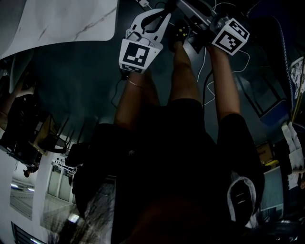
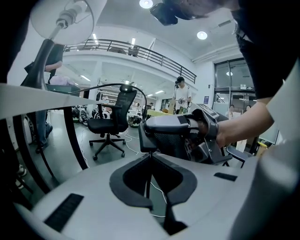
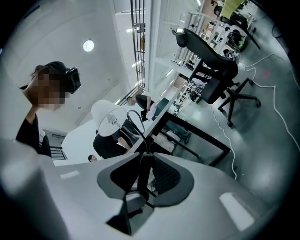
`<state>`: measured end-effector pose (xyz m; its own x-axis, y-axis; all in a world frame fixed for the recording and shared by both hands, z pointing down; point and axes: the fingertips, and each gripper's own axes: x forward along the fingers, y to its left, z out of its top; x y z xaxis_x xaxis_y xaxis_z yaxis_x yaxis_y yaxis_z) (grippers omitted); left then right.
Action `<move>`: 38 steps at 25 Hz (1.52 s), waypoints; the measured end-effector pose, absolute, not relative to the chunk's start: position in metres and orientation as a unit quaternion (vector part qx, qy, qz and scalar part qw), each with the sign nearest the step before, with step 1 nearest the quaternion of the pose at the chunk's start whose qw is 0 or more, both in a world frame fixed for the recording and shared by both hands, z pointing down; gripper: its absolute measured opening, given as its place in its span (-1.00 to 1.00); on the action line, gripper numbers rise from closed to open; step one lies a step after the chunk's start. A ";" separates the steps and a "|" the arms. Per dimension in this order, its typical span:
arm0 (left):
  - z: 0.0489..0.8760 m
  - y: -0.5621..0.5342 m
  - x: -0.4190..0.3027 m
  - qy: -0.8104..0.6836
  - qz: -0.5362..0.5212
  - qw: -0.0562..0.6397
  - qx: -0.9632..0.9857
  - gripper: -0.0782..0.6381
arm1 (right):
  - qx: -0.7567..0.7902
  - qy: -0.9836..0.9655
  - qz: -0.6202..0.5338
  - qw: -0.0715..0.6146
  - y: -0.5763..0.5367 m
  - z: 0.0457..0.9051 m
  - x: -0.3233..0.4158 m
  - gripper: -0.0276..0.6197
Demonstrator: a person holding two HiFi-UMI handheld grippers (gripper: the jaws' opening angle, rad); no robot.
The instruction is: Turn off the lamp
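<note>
The lamp's white shade (image 2: 63,18) sits at the top left of the left gripper view, and the lamp (image 3: 111,119) stands on a desk in the right gripper view. Its thin black cord (image 3: 136,119) loops down into my right gripper (image 3: 142,157), whose jaws are closed on it. A grey block lies deeper between those jaws; I cannot tell what it is. My left gripper (image 2: 151,157) is shut on the same cord (image 2: 117,86), its tips right under the right gripper (image 2: 143,136). From the head view, the left gripper (image 1: 159,12) and right gripper (image 1: 190,35) are close together above my legs.
A black office chair (image 2: 110,122) stands on the grey floor behind the cord; it is also the chair (image 3: 211,70). The black-framed desk (image 3: 197,136) carries the lamp. White cables (image 3: 272,93) trail over the floor. A white tabletop (image 1: 62,21) lies at the left. A person (image 2: 180,93) stands far off.
</note>
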<state>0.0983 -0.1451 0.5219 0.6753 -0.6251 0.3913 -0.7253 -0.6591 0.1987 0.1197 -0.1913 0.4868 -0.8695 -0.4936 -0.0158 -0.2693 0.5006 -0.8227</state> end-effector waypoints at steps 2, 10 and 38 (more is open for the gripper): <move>0.526 -0.145 0.097 -0.380 0.148 0.175 0.896 -0.74 | -0.229 0.860 -0.441 0.116 -0.191 0.490 0.118 -0.67; 0.535 -0.147 0.092 -0.386 0.155 0.190 0.889 -0.74 | -0.260 0.856 -0.435 0.102 -0.195 0.501 0.118 -0.67; 0.531 -0.154 0.084 -0.392 0.129 0.204 0.888 -0.74 | -0.316 0.858 -0.405 -0.011 -0.193 0.572 0.122 -0.73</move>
